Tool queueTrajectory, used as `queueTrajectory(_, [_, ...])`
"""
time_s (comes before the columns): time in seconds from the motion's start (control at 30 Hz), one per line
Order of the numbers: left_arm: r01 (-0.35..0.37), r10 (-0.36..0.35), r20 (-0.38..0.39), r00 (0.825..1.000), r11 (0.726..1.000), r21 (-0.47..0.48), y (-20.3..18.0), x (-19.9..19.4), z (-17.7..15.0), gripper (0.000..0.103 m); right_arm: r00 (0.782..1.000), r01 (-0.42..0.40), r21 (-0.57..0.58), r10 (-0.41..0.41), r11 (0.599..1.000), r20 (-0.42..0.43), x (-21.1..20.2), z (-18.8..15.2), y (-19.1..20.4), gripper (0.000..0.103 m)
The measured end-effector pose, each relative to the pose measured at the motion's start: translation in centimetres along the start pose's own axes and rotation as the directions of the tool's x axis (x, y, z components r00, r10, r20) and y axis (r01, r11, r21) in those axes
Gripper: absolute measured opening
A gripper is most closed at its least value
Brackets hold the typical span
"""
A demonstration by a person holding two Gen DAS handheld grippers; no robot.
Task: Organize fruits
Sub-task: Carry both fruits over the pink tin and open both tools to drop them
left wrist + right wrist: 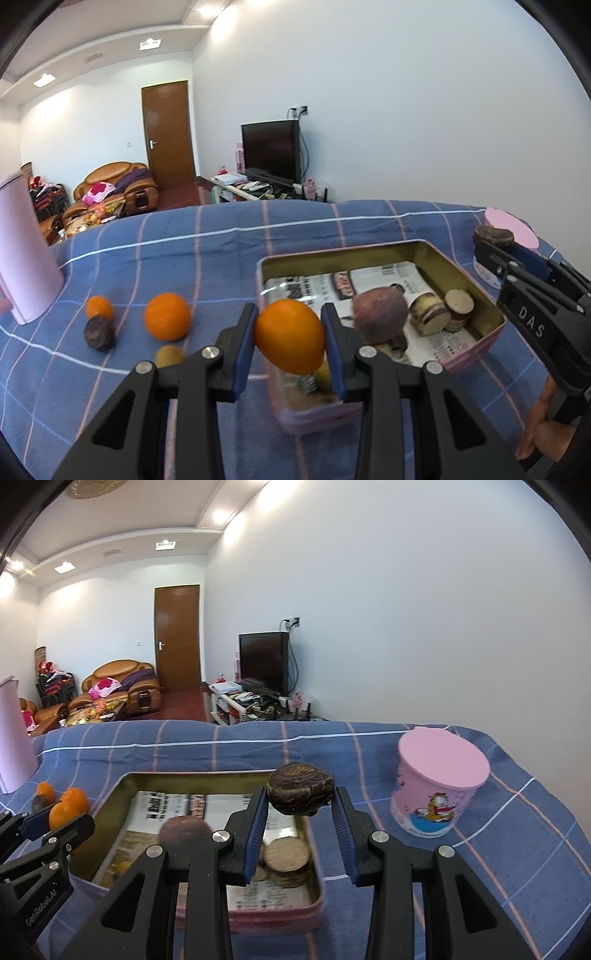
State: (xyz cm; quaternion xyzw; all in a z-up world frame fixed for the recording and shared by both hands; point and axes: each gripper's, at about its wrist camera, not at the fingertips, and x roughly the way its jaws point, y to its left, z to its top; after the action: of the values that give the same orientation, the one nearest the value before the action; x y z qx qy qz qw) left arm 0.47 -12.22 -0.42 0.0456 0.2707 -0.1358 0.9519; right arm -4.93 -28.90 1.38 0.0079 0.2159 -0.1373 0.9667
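Note:
My left gripper (289, 334) is shut on an orange (290, 336), held above the near left corner of the pink tin (476, 345). My right gripper (300, 799) is shut on a dark brown wrinkled fruit (301, 788), above the tin's (280, 919) right side; that gripper (493, 242) also shows at the right of the left wrist view. In the tin, on newspaper, lie a purple-brown fruit (380, 314) and cut round pieces (441, 312). On the blue checked cloth (184, 240) to the left sit a large orange (168, 316), a small orange (99, 307), a dark fruit (99, 334) and a small yellowish fruit (169, 355).
A tall pink container (24, 251) stands at the table's far left. A pink lidded cup with a cartoon print (437, 790) stands right of the tin. A person's hand (543, 432) holds the right gripper's handle. Beyond the table are a sofa, a door and a television.

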Motion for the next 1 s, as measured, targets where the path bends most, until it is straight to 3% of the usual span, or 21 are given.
queueTrajectory(0.43, [0.013, -0.014, -0.070, 0.997, 1.000, -0.017, -1.5, 3.4, 1.5, 0.037, 0.999, 0.001, 0.015, 0.000, 1.000, -0.046, 2.9, 0.7, -0.4, 0.038])
queueTrajectory(0.73, [0.004, -0.013, -0.162, 0.987, 0.998, -0.058, -1.5, 6.0, 1.9, 0.036, 0.988, -0.068, -0.005, 0.067, 0.998, -0.140, 5.5, 0.8, 0.4, 0.038])
queueTrajectory(1.0, [0.010, -0.019, -0.189, 0.982, 0.999, -0.044, -2.3, 6.6, 2.0, 0.036, 0.967, -0.154, -0.052, 0.140, 0.987, -0.211, 6.8, 0.6, 1.9, 0.038])
